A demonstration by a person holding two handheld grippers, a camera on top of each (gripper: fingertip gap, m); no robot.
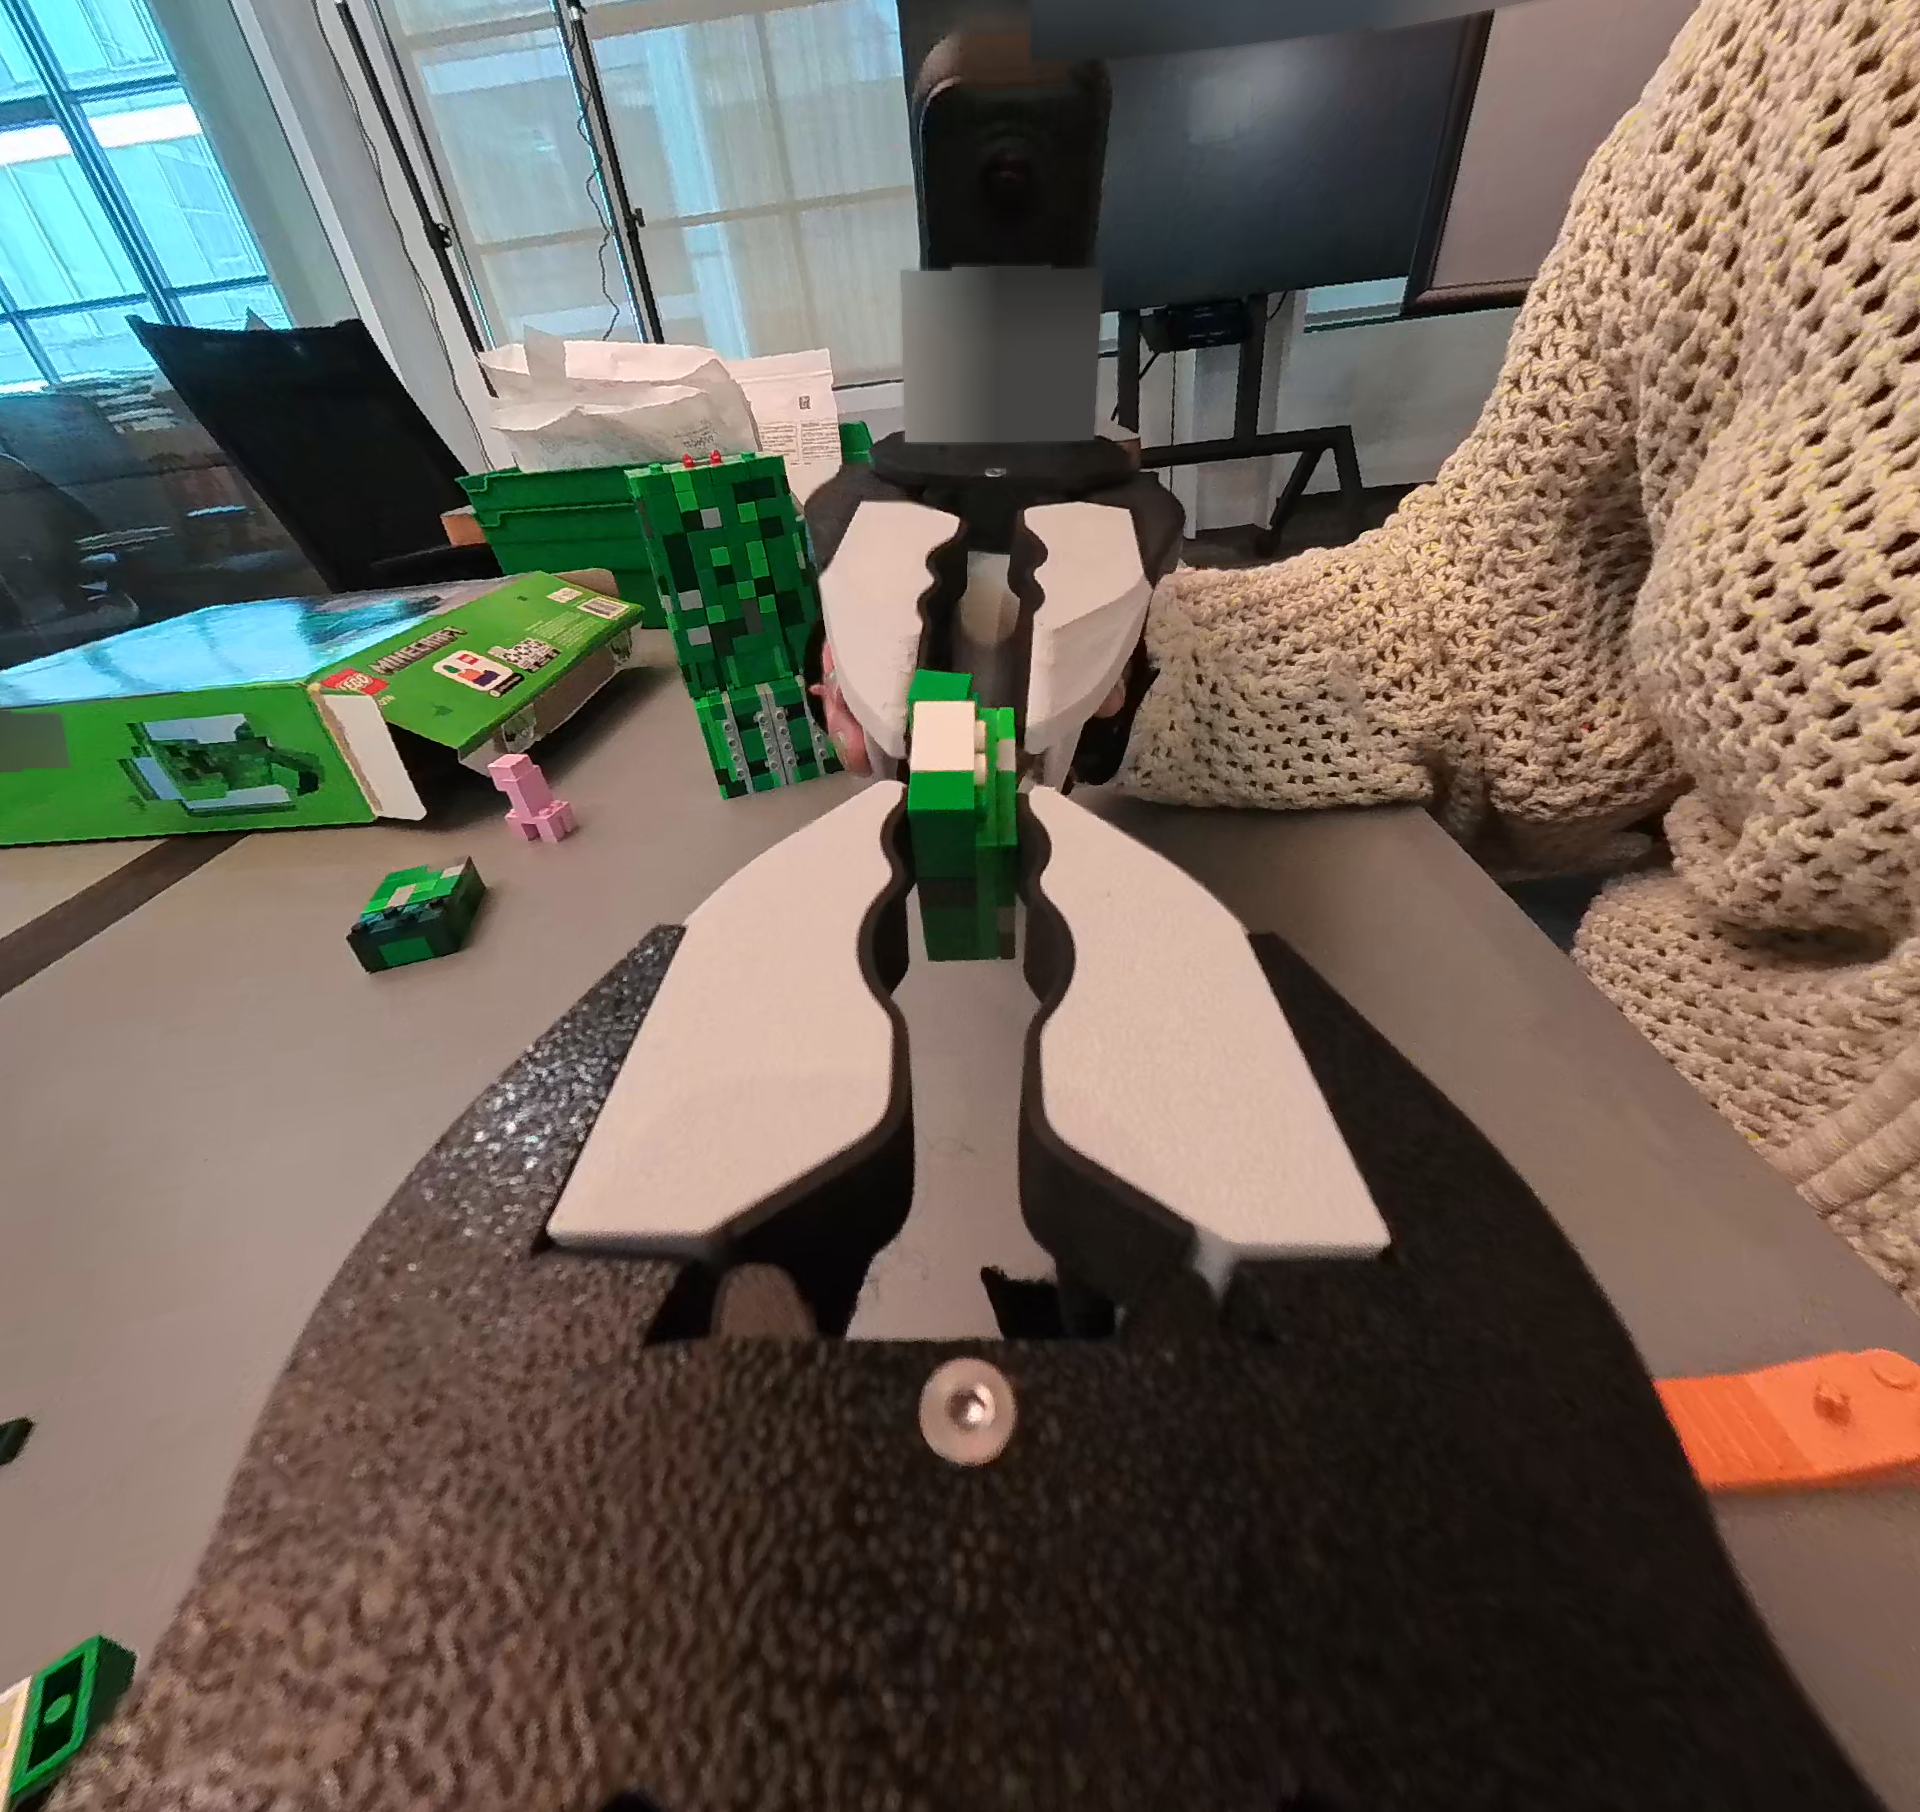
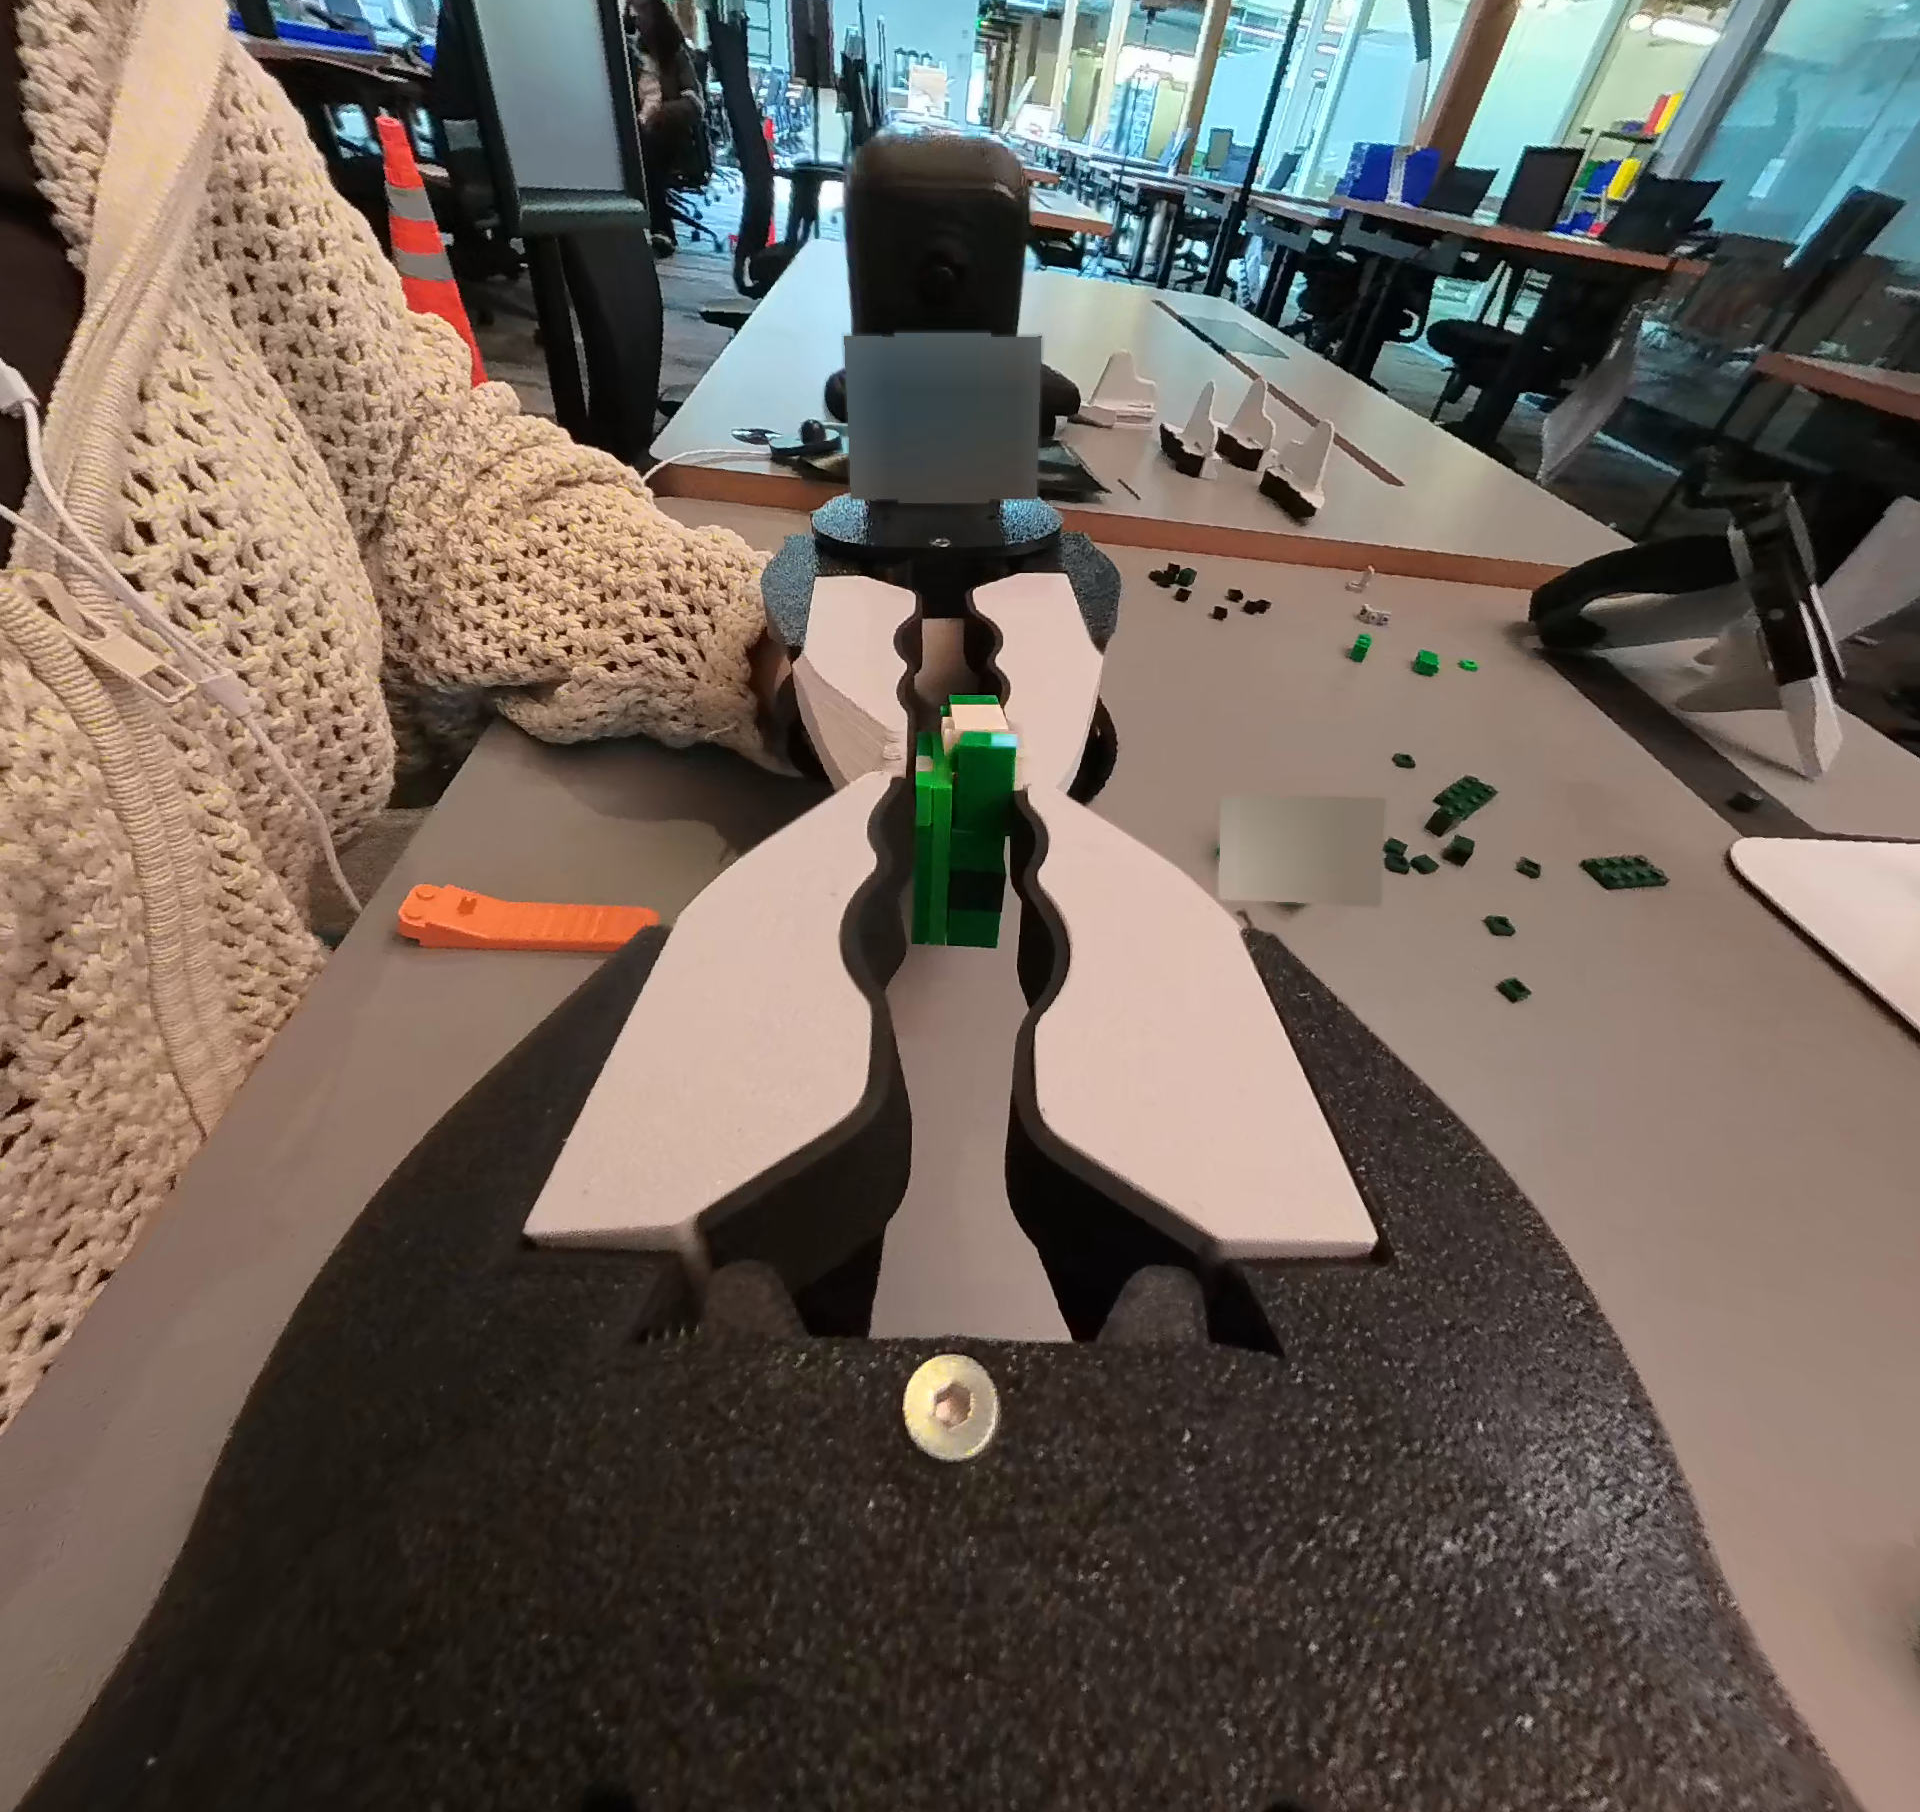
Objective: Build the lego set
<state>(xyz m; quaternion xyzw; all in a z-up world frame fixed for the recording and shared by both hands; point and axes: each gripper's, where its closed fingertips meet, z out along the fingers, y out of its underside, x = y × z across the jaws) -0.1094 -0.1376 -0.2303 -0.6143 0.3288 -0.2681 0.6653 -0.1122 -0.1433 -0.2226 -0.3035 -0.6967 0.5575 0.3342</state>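
A small green brick sub-assembly with a white block point(image 1: 956, 827) is held above the grey table point(image 1: 260, 1087) between both grippers, which face each other tip to tip. My left gripper point(image 1: 961, 801) is shut on its near end. The right gripper point(image 1: 977, 661) closes on its far, white-topped end. In the right wrist view the same assembly point(image 2: 961, 827) sits in my right gripper point(image 2: 956, 791), with the left gripper point(image 2: 951, 661) opposite. A tall green pixel-pattern brick figure point(image 1: 727, 619) stands behind on the left.
An open green set box point(image 1: 260, 713), a pink brick figure point(image 1: 535, 801) and a small green cube build point(image 1: 416, 915) lie to the left. An orange brick separator point(image 2: 520, 921) lies near the person's knitted sleeve point(image 2: 468, 567). Loose green bricks point(image 2: 1455, 806) scatter to the right, beside a spare gripper point(image 2: 1714, 640). My left and right fingertips are right by each other. From either gripper's tips it is about 15 centimetres to the orange brick separator point(image 2: 520, 921). Look for it in the left wrist view point(image 1: 1742, 1440) too.
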